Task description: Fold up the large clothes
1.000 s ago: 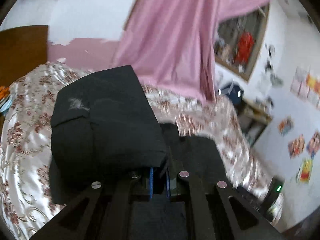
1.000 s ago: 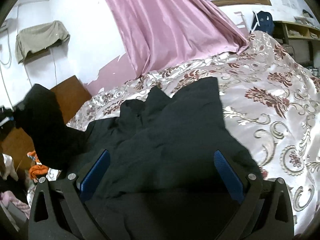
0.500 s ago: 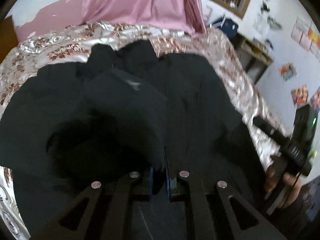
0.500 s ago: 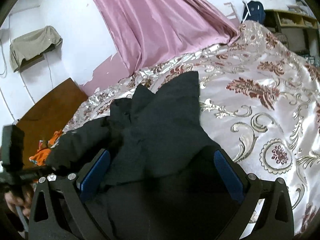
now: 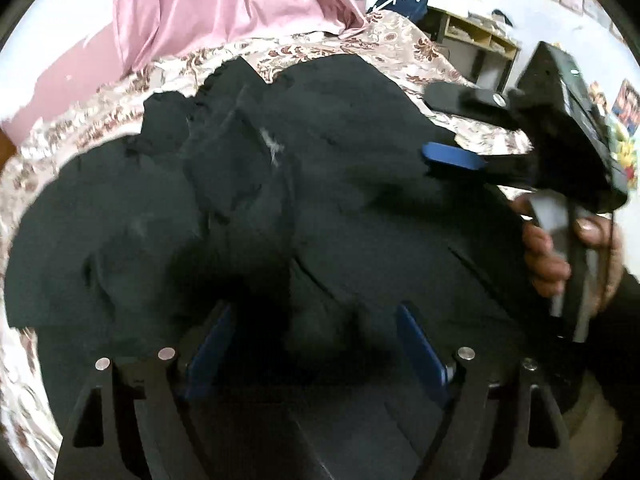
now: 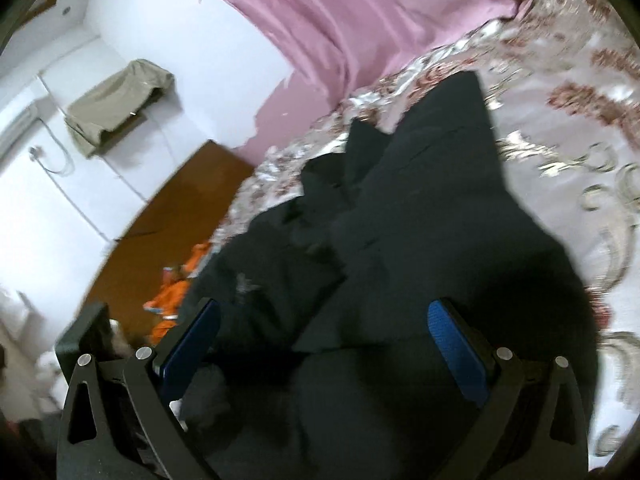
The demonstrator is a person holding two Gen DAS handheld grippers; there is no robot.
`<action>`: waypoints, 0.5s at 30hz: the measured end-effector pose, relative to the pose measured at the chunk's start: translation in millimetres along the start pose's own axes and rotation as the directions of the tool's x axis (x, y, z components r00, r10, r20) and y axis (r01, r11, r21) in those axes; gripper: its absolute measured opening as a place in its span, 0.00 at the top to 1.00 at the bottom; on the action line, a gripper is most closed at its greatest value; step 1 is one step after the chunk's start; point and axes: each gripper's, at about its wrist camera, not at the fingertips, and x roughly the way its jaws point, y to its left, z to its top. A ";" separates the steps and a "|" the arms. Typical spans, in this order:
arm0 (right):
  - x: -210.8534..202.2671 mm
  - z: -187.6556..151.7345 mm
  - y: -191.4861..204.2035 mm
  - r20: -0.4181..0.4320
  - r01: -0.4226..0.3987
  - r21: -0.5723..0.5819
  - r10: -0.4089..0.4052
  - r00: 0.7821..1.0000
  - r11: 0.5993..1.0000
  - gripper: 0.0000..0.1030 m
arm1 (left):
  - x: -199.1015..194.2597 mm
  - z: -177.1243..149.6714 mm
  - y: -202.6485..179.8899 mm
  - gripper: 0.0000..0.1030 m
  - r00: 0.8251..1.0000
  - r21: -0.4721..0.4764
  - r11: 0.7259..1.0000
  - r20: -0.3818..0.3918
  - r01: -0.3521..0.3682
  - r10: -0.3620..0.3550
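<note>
Black garment [image 5: 320, 208] — rumpled, layered on bedspread [image 6: 580, 128] | both hand-held grippers spread — empty

The left wrist view is taken low and close over the black garment [image 5: 320, 208], facing the far pink curtain [image 5: 224, 4]. The right wrist view is tilted, aimed far-left. The garment, the bedspread [image 6: 580, 128] and the curtain are shared by both.
</note>
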 end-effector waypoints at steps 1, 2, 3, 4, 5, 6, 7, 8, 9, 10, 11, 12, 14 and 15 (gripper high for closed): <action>3.7 -0.1 0.7 -0.003 -0.024 0.010 0.024 1.000 1.000 0.01 | -1.6 -3.0 2.1 0.21 1.000 -0.020 1.000 -0.002 0.010 -0.010; 7.0 0.0 1.3 -0.009 -0.043 0.021 0.043 0.999 0.999 0.01 | -4.9 -7.6 5.7 0.21 1.000 -0.052 0.998 -0.004 0.024 -0.024; 11.0 -0.2 2.2 -0.017 -0.061 0.032 0.061 0.998 0.998 0.01 | -6.1 -11.0 9.3 0.21 0.999 -0.075 0.997 -0.001 0.033 -0.033; 15.6 -0.8 3.4 -0.028 -0.072 0.041 0.073 0.997 0.997 0.01 | -8.9 -14.5 14.3 0.21 0.999 -0.105 0.994 0.004 0.042 -0.042; 18.8 -1.6 4.9 -0.034 -0.076 0.042 0.077 0.996 0.996 0.01 | -13.6 -18.9 22.0 0.21 0.999 -0.150 0.987 0.014 0.048 -0.047; 23.9 -2.7 6.7 -0.040 -0.075 0.041 0.077 0.996 0.996 0.01 | -16.0 -21.6 28.1 0.21 0.999 -0.179 0.983 0.021 0.049 -0.046; 27.5 -4.3 8.3 -0.048 -0.075 0.038 0.077 0.996 0.996 0.01 | -19.4 -24.3 35.6 0.20 0.999 -0.213 0.976 0.031 0.046 -0.041; 31.2 -5.7 10.3 -0.059 -0.077 0.035 0.079 0.995 0.996 0.01 | -24.1 -27.5 45.9 0.20 0.999 -0.256 0.966 0.044 0.030 -0.020; 36.2 -7.3 12.2 -0.073 -0.078 0.033 0.081 0.994 0.996 0.01 | -27.3 -29.7 54.4 0.20 0.998 -0.285 0.958 0.055 0.011 0.005; 39.3 -7.8 12.5 -0.084 -0.079 0.033 0.082 0.993 0.996 0.01 | -31.8 -31.5 64.7 0.20 0.997 -0.322 0.947 0.071 -0.019 0.044; 42.6 -8.6 13.0 -0.097 -0.078 0.035 0.081 0.992 0.996 0.01 | -35.5 -32.6 73.7 0.20 0.994 -0.353 0.935 0.083 -0.043 0.076; 46.5 -10.6 13.3 -0.117 -0.070 0.040 0.074 0.990 0.997 0.01 | -40.9 -33.6 85.8 0.20 0.988 -0.396 0.915 0.099 -0.069 0.117; 50.5 -15.9 13.3 -0.141 -0.041 0.037 0.046 0.989 0.998 0.01 | -49.4 -33.0 107.5 0.20 0.973 -0.473 0.872 0.112 -0.126 0.202; 53.3 -18.3 13.7 -0.153 -0.003 0.029 0.007 0.988 1.000 0.01 | -54.1 -31.1 119.3 0.20 0.962 -0.510 0.844 0.106 -0.164 0.251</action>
